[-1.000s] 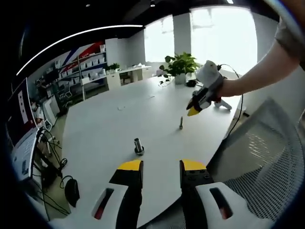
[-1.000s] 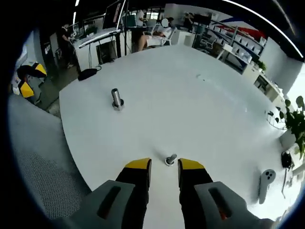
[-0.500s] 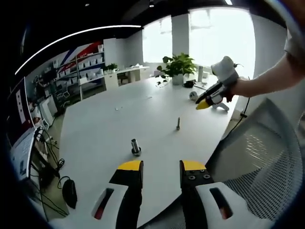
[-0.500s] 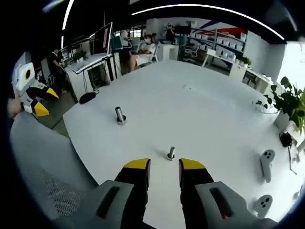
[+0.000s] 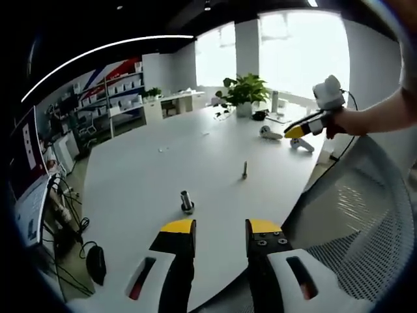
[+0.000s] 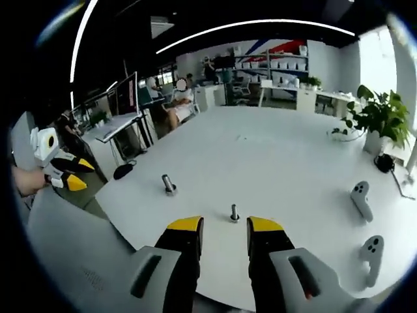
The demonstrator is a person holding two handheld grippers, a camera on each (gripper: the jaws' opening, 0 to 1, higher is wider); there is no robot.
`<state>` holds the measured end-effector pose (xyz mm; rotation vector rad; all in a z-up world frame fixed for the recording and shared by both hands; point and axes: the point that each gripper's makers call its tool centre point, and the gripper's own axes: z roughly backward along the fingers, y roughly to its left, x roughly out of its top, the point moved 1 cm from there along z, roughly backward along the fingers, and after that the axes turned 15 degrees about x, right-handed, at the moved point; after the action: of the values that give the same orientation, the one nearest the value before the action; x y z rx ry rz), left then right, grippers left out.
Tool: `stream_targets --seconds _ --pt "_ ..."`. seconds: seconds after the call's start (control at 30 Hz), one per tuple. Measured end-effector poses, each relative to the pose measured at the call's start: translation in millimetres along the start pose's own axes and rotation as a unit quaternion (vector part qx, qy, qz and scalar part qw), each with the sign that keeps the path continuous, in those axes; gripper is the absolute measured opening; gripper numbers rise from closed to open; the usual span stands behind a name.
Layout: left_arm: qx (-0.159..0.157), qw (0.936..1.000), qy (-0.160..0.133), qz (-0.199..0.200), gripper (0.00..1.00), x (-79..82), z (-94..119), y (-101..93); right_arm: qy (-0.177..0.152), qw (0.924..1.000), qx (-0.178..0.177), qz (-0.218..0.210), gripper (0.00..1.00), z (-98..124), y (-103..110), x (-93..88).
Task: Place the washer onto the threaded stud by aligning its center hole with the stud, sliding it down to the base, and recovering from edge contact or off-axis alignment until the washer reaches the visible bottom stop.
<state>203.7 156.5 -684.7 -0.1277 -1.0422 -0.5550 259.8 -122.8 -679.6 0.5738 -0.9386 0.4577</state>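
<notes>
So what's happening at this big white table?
A person holds a gripper in each hand above a white table. Both the left gripper and the right gripper are open and empty. A threaded stud and a metal cylinder stand upright on the table, untouched.

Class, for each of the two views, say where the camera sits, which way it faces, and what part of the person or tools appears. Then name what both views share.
Left gripper view: rides the left gripper, facing across the white table toward the windows; the right gripper and an arm enter from the right.
Right gripper view: rides the right gripper, facing the table toward the shelves; the left gripper enters from the left.
Shared: the stud and metal cylinder.
</notes>
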Motion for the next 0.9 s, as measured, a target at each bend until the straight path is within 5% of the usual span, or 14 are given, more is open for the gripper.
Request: stream_targets --seconds 0.33,0.43,0.77,0.9 --pt "0.005 0.9999 -0.011 0.008 0.28 4.4 0.8 3.1 -0.073 0.9972 -0.014 -0.005 0.33 21.4 20.9 24.2" --pt "0.006 0.9998 -0.016 0.009 0.28 6.1 1.3 3.6 -0.063 0.9978 0.002 -0.022 0.35 17.8 30.1 16.4" --pt "0.005 0.9996 -0.027 0.012 0.28 10.2 3.0 2.4 -0.028 0.9987 0.012 0.041 0.35 7.4 39.0 6.0" --pt "0.015 0.9987 -0.047 0.012 0.27 17.9 6.1 4.2 -0.025 0.999 0.007 0.036 0.36 9.1 34.2 1.7"
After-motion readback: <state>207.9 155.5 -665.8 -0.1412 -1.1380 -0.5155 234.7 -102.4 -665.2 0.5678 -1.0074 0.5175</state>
